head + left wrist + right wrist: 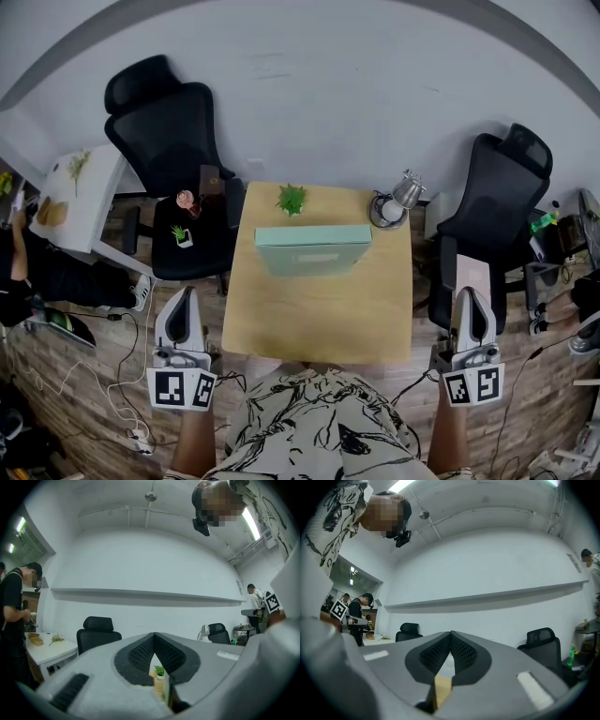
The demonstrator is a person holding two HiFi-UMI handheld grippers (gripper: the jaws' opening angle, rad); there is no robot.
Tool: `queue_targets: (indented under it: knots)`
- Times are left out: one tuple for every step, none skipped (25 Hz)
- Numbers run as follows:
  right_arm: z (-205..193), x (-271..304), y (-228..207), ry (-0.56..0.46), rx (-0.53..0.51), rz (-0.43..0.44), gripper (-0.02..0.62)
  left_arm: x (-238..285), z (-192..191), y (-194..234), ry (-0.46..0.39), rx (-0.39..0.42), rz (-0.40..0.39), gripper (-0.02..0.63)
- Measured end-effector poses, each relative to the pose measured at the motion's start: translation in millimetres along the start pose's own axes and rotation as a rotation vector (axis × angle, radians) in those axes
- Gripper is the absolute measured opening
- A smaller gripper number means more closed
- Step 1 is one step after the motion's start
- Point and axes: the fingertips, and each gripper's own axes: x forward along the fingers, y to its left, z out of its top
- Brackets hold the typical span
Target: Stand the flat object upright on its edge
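Observation:
A mint-green flat box is on the wooden table, towards its far side; it appears to stand upright on a long edge, broad face towards me. My left gripper hangs off the table's near left corner, shut and empty. My right gripper hangs off the near right corner, also shut and empty. In the left gripper view the pads meet at a point, and a thin sliver of the box shows below them. In the right gripper view the pads are likewise pressed together.
A small potted plant and a desk lamp stand at the table's far edge. Black office chairs flank the table; the left one carries small items. A white side table and a person are at far left. Cables lie on the floor.

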Motion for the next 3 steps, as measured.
queue_targets:
  knots:
    - [0.1,0.2,-0.1,0.001,0.001,0.0,-0.008,0.4,0.3,0.1,0.0,0.0,0.001,0.002]
    - [0.1,0.4,-0.2,0.001,0.002,0.0,-0.008,0.8,0.6,0.1,-0.001,0.001,0.001,0.002]
    - [0.2,0.6,-0.3,0.002,0.004,0.001,-0.008,1.3,1.0,0.2,-0.001,0.002,0.001,0.002]
